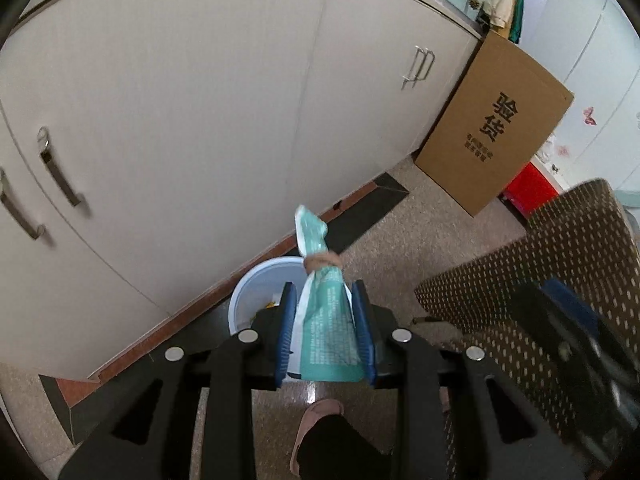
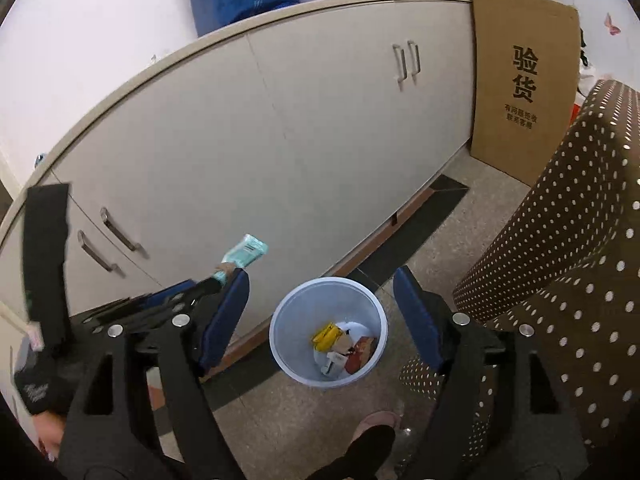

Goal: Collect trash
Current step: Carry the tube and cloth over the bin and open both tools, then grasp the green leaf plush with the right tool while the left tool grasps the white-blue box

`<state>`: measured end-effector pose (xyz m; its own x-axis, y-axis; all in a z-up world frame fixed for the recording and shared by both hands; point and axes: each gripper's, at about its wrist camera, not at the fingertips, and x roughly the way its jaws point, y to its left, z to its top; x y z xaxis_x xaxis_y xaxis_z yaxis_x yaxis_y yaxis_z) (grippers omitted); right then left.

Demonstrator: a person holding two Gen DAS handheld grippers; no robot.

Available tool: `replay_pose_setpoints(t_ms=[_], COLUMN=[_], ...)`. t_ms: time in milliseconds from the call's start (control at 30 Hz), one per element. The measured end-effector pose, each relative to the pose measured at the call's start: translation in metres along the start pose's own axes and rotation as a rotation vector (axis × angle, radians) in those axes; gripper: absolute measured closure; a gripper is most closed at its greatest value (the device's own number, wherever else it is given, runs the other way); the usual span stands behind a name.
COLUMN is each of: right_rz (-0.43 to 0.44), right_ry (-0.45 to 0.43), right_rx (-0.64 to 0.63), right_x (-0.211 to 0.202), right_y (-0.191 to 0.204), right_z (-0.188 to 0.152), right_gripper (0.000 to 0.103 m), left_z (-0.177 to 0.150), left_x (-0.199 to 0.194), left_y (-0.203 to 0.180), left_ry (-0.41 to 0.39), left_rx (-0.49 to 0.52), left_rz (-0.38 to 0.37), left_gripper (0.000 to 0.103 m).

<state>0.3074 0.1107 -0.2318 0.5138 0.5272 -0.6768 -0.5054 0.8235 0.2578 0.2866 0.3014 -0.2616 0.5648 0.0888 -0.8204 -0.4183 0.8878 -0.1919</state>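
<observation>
My left gripper [image 1: 325, 300] is shut on a teal and white plastic packet [image 1: 326, 320], tied in the middle with a rubber band, held above and near the white trash bin [image 1: 256, 284] on the floor. The packet also shows in the right wrist view [image 2: 245, 253], left of the bin. My right gripper [image 2: 322, 292] is open and empty above the bin [image 2: 288, 320], which holds a yellow wrapper [image 2: 326, 336], a red wrapper [image 2: 360, 354] and other scraps.
Grey cabinet doors [image 2: 240, 152] stand behind the bin. A cardboard box [image 1: 496, 124] leans at the cabinet's right end. A brown polka-dot covered surface [image 2: 568, 248] is at the right. A pink slipper [image 2: 376, 420] is on the speckled floor below.
</observation>
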Motion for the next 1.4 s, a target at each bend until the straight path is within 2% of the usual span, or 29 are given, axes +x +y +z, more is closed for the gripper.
replay_pose_setpoints(t_ms=[33,100,367,500,767,933,1100,1400], right_rz=[-0.003,-0.008,-0.017,-0.006,-0.004,-0.024,-0.084,-0.272], right_ry=[-0.001,0.000,-0.001,-0.013,-0.112,-0.175,-0.227,-0.296], right_rx=[0.002,0.006,0.017,-0.001,-0.031,-0.003,0.019,0.116], right_x=[0.000,-0.002,-0.012,-0.027,-0.094,-0.147,-0.200,-0.283], right_y=[-0.002,-0.005,-0.007,0.001,0.012,-0.003,-0.030,-0.123], right_z=[0.000,0.000,0.001,0.003,0.009,0.009,0.003,-0.022], right_gripper=[0.029,0.029,0.029,0.029,0.028,0.025,0.025,0.025], left_z=[0.003,0.006,-0.004,-0.010,-0.012,-0.018,-0.033,-0.059], left_x=[0.003,0.004,-0.017,-0.045,-0.114,-0.159,-0.188,-0.197], left_y=[0.000,-0.001,-0.006,-0.007,-0.028,-0.061,-0.111,-0.215], left_ry=[0.006,0.003,-0.015,-0.051,-0.169,-0.246,-0.272,-0.228], left_rx=[-0.005,-0.013,-0.005,-0.019,0.008,0.052,0.122,0.268], left_rz=[0.014,0.030,0.033,0.021,-0.021,-0.058,-0.111,-0.232], left_gripper=[0.047,0.036,0.035,0.034,0.031,0.025,0.025,0.023])
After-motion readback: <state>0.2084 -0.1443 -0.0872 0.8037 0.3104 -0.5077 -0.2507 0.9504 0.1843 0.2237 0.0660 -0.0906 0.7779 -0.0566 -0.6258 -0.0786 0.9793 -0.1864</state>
